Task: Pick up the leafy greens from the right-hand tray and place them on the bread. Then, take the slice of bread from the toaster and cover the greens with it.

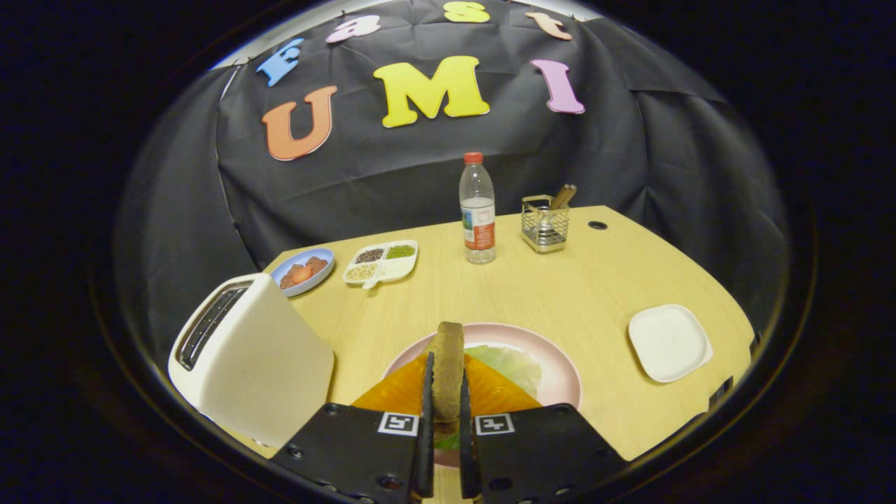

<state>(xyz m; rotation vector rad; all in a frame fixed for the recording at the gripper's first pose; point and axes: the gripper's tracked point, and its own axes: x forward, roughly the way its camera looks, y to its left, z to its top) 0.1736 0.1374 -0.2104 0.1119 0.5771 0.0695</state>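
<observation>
OPERATOR: I have the slice of bread (448, 367) standing on edge between the two fingers of the gripper (446, 420), both pressing its flat faces, jaws closed down to the slice's thickness. It hangs over the pink plate (560, 371), dead ahead at twelve o'clock from the fingertips.

SPOTTER: Where are the greens?

OPERATOR: The leafy greens (507, 364) lie on the plate at about one o'clock from the fingertips, just beyond them, on top of an orange layer (399, 388) that spreads to both sides of the fingers. I cannot see the lower bread under it. The white tray (668, 343) they came from sits bare at three o'clock, well apart.

SPOTTER: So the toaster is done with?

OPERATOR: I judge so. The toaster (252, 357) stands at nine o'clock, just beside the plate. What remains is the covering.

SPOTTER: How would you do it well?

OPERATOR: I'd tip the slice from on edge to flat, centre it over the greens rather than the orange layer's near corner, and bring it low before I let the jaws part. Released too high or still tilted, it could slide off toward the plate's rim. The bottle (477, 210) and caddy (544, 224), far at twelve to one o'clock, are no obstacle.
</observation>
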